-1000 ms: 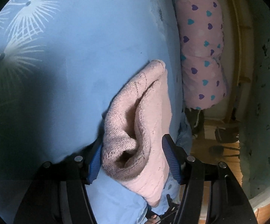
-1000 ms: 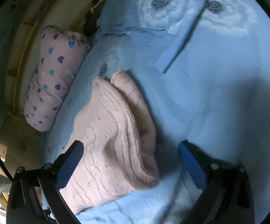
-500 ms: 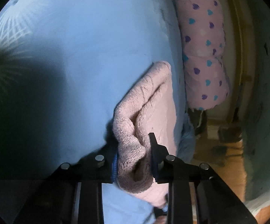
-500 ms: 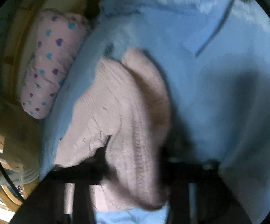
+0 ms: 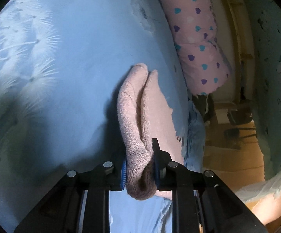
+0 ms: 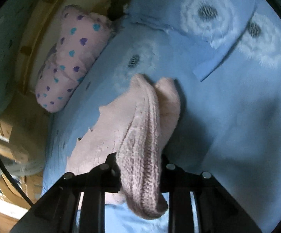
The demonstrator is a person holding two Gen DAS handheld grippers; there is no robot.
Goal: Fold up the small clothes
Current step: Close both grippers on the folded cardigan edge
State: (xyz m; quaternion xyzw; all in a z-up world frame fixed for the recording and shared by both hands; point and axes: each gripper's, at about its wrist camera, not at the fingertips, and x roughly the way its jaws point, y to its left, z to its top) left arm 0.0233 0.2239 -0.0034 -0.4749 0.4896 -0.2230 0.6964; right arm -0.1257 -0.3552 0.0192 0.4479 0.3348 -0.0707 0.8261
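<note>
A small pink knitted garment (image 5: 138, 116) lies bunched in long folds on a blue bedsheet (image 5: 72, 68). My left gripper (image 5: 139, 165) is shut on its near end, the knit pinched between the black fingers with blue pads. In the right wrist view the same pink garment (image 6: 140, 136) runs away from me, and my right gripper (image 6: 140, 172) is shut on its near edge, with a fold hanging over the fingers. Both grippers hold the garment close above the sheet.
A pink pillow with purple and teal hearts (image 5: 196, 38) lies along the bed's edge, also in the right wrist view (image 6: 70, 58). Beyond it are a wooden bed frame (image 5: 235, 29) and a teal wall (image 5: 272, 58). A blue folded sheet flap (image 6: 224, 54) lies further back.
Both grippers were open around the garment a second ago; both have closed on it, pinching it into narrow upright folds, and lifted it slightly.
</note>
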